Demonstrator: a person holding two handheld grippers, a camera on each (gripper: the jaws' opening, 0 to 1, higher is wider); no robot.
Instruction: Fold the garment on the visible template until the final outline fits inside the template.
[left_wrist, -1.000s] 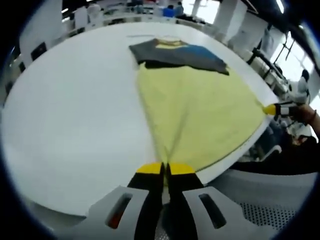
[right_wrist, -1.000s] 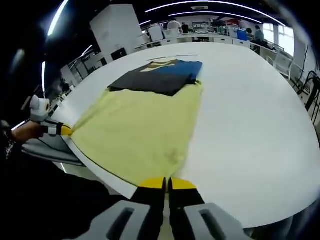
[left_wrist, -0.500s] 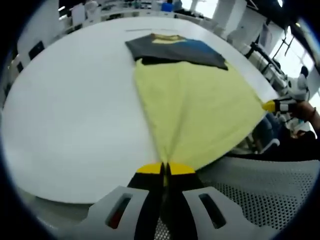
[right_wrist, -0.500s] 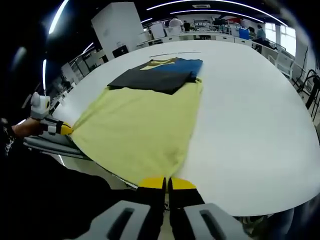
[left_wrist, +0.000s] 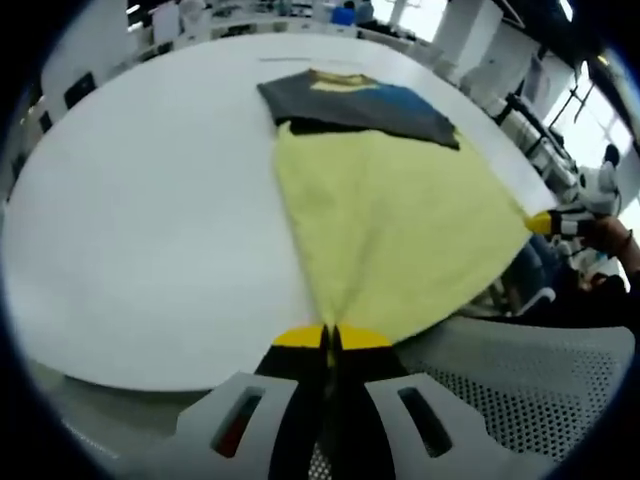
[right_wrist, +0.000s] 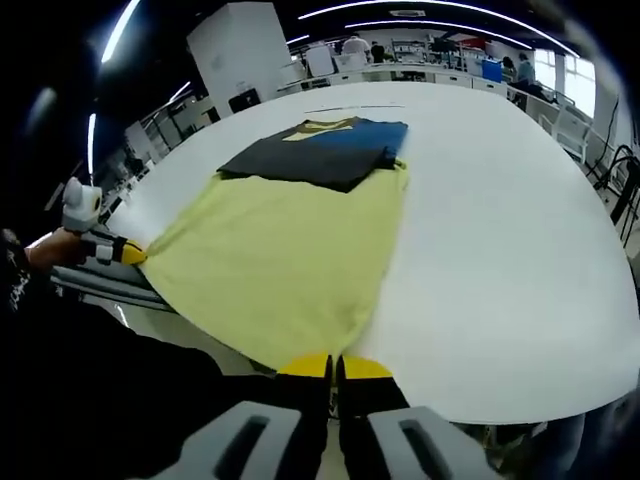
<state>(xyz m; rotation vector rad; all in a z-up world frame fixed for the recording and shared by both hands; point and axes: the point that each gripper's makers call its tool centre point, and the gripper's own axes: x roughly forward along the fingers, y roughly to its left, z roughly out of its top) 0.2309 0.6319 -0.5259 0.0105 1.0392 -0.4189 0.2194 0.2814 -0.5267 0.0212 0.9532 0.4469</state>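
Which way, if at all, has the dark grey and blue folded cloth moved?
No; the dark cloth stays just before the thin line on the white table.

Large white table (left_wrist: 140, 230), round-looking through the lens, takes up most of the foreground. Grey mesh chair back (left_wrist: 520, 390) sits just off its near edge. Far side: rows of white desks (right_wrist: 430, 75) with people seated or standing. Tall white cabinet (right_wrist: 235, 50) at back left. Bright windows (right_wrist: 575, 80) along the right wall. Long ceiling light strips (right_wrist: 400, 15); room beyond is dim.
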